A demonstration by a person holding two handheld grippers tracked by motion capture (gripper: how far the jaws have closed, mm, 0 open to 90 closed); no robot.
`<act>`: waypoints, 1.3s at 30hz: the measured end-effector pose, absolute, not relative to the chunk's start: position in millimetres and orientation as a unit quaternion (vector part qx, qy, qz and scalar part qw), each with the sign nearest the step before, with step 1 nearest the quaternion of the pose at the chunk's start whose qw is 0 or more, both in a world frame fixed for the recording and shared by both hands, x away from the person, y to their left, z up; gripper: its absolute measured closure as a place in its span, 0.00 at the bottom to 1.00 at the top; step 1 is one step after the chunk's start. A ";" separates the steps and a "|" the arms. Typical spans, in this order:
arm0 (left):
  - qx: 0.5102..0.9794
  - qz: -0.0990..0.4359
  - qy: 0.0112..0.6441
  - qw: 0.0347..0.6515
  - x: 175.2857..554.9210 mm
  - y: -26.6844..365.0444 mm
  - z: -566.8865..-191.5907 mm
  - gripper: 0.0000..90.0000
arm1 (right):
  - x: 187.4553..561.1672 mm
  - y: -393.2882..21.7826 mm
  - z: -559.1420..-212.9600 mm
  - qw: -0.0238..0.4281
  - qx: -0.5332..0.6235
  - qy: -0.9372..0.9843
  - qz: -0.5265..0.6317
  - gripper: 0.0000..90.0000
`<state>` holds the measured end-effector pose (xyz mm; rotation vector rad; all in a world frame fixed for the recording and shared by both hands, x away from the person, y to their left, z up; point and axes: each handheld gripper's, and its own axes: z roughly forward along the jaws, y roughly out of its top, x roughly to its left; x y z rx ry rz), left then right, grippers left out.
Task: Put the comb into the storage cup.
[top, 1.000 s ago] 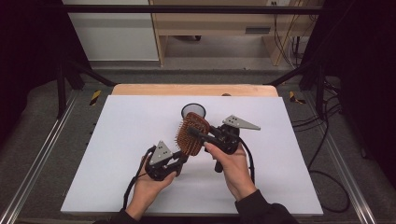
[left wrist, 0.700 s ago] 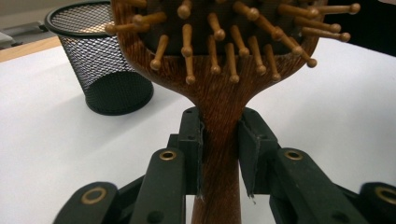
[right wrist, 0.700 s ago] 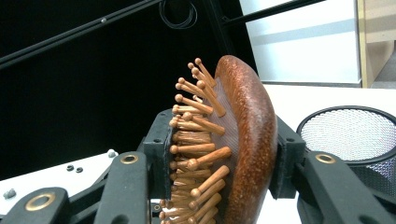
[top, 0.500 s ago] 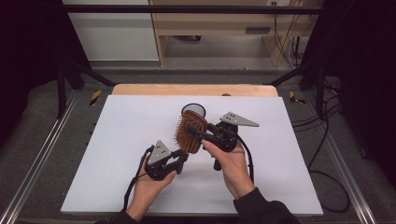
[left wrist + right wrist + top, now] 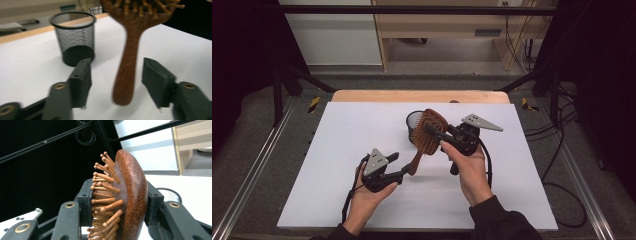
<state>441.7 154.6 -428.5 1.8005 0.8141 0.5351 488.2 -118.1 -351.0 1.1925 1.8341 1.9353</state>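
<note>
A wooden hairbrush (image 5: 424, 142) with peg bristles hangs tilted above the white table. My right gripper (image 5: 434, 131) is shut on its head; in the right gripper view the jaws of this gripper (image 5: 119, 195) press the bristle side and the rounded back (image 5: 132, 195). My left gripper (image 5: 404, 172) sits low at the handle's end. Its jaws (image 5: 117, 71) have just been opening, and the handle (image 5: 127, 65) stands between them without touching either pad. A black mesh cup (image 5: 413, 120) stands upright just behind the brush head.
The white table top (image 5: 337, 150) has a wooden strip (image 5: 412, 96) along its far edge. Metal rails run along both sides of the table. Cables lie on the floor at the right. A person's hands hold both grippers from the near edge.
The left jaws have spread apart and let go of the brush handle. The right gripper has carried the brush slightly up and farther back, toward the mesh cup.
</note>
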 end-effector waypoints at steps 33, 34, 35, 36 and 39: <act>0.667 0.294 0.426 0.535 422.5 282.3 -432.7 0.07 | 504.5 -151.5 -348.6 0.136 0.435 0.609 0.649 0.58; 0.669 0.297 0.423 0.534 420.2 283.9 -432.8 0.07 | 505.1 -151.8 -348.3 0.136 0.437 0.609 0.648 0.58; 0.671 0.300 0.420 0.533 417.2 286.0 -432.8 0.07 | 505.5 -152.1 -348.1 0.137 0.436 0.609 0.648 0.58; 0.669 0.306 0.419 0.531 414.2 288.6 -432.2 0.07 | 505.7 -152.3 -347.4 0.137 0.438 0.609 0.647 0.58; 0.660 0.314 0.418 0.540 408.1 296.8 -430.4 0.06 | 506.8 -152.9 -345.2 0.142 0.437 0.610 0.646 0.58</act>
